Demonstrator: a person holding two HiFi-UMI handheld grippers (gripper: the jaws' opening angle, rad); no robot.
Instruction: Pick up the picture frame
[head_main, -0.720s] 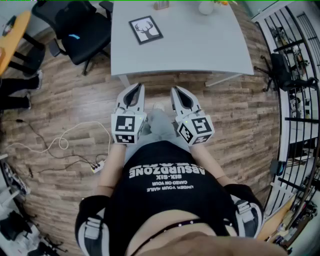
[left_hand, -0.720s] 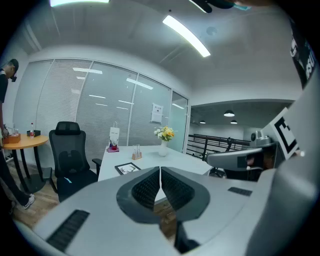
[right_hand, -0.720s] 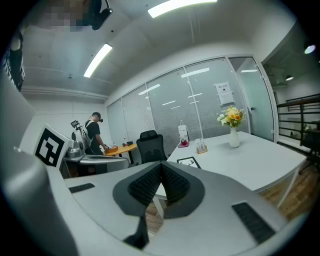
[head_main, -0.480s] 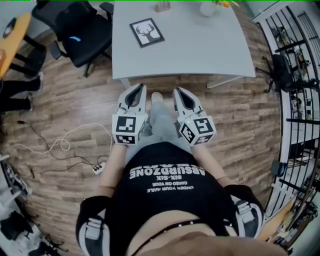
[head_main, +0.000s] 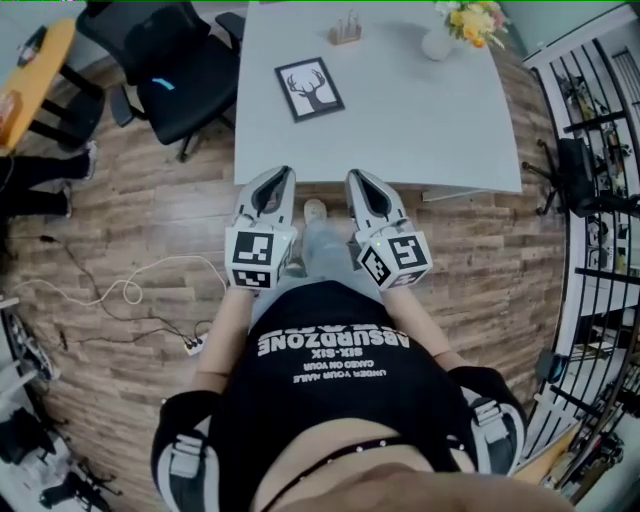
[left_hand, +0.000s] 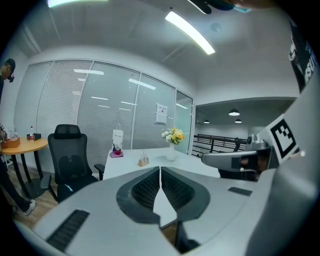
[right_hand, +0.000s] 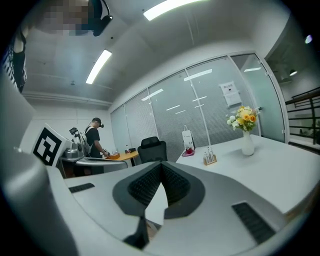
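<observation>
Hovering at the near edge of the bench (head_main: 470, 130), the left hand-held gripper (head_main: 281, 180) and right hand-held gripper (head_main: 358, 181) are pressed together and empty, probably since the picture frame (head_main: 309, 88) lies well ahead, toward the left edge.

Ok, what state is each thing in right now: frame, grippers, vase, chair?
Picture frame: flat on the table, face up, untouched.
Left gripper: shut, empty.
Right gripper: shut, empty.
Vase: upright, holding flowers.
Chair: unoccupied, beside the table.
</observation>
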